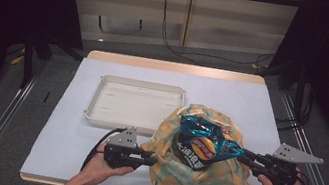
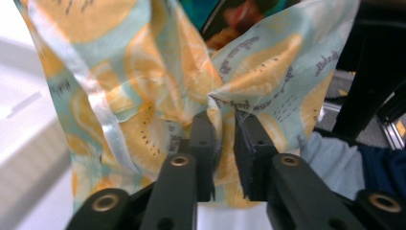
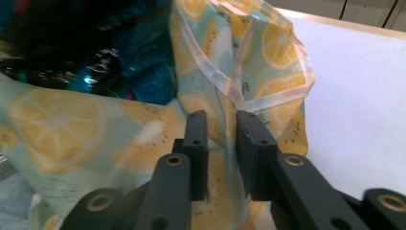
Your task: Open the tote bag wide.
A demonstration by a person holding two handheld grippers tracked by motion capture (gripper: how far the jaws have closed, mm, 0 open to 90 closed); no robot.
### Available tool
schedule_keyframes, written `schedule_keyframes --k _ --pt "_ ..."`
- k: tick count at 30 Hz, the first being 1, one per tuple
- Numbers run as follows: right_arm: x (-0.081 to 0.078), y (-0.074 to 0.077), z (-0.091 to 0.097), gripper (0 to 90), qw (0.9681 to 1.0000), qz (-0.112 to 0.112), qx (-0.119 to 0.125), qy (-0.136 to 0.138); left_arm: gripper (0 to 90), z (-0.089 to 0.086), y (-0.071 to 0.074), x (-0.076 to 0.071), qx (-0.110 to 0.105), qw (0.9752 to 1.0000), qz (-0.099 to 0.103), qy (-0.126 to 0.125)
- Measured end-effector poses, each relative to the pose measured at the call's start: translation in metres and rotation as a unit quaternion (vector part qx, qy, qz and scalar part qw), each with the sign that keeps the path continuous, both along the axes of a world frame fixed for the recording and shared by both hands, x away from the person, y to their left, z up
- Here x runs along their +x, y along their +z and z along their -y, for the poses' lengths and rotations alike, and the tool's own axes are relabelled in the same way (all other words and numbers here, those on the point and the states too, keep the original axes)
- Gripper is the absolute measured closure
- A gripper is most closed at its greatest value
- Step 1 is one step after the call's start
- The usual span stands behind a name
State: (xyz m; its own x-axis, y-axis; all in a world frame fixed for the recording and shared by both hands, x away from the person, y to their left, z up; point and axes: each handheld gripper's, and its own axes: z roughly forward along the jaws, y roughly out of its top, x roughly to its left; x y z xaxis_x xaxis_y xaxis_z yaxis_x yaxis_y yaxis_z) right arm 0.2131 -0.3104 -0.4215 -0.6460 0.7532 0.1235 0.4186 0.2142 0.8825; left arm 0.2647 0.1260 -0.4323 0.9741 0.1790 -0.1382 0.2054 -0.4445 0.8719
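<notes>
Orange-print bag [image 1: 205, 170] sits on the table's white cover [image 1: 71, 122], just in front of the tray [image 1: 101, 97], chip packet [image 1: 202, 144] in its mouth. Left gripper [image 2: 224, 125] and right gripper [image 3: 221, 124] each stand slightly parted, bag fabric between the jaws, grip unclear.

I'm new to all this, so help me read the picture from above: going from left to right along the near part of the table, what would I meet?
Left gripper → orange-print bag with the chip packet in it → right gripper.
</notes>
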Motion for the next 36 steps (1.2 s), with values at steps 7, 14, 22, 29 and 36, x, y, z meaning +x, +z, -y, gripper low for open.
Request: schedule_keyframes --k 7,14,22,29,36 --pt "-0.010 0.017 -0.006 59.3 0.9999 0.012 0.004 0.003 63.7 -0.006 0.023 0.002 -0.049 0.9987 0.006 0.009" --pt "-0.007 0.011 -0.003 68.2 0.9998 0.010 0.012 -0.011 59.8 -0.006 0.040 0.008 -0.066 0.9974 0.020 0.023" --pt "-0.006 0.009 -0.003 90.0 0.9999 0.010 0.010 -0.004 48.2 0.026 0.040 0.037 -0.057 0.9968 0.024 0.050" --pt "-0.006 0.005 0.003 90.0 0.9998 0.007 0.003 -0.017 81.0 0.035 0.029 0.047 -0.032 0.9981 0.022 0.048" --pt "-0.013 -0.001 -0.001 90.0 1.0000 0.001 -0.003 -0.006 90.0 0.016 0.016 0.057 -0.014 0.9956 0.014 0.091"
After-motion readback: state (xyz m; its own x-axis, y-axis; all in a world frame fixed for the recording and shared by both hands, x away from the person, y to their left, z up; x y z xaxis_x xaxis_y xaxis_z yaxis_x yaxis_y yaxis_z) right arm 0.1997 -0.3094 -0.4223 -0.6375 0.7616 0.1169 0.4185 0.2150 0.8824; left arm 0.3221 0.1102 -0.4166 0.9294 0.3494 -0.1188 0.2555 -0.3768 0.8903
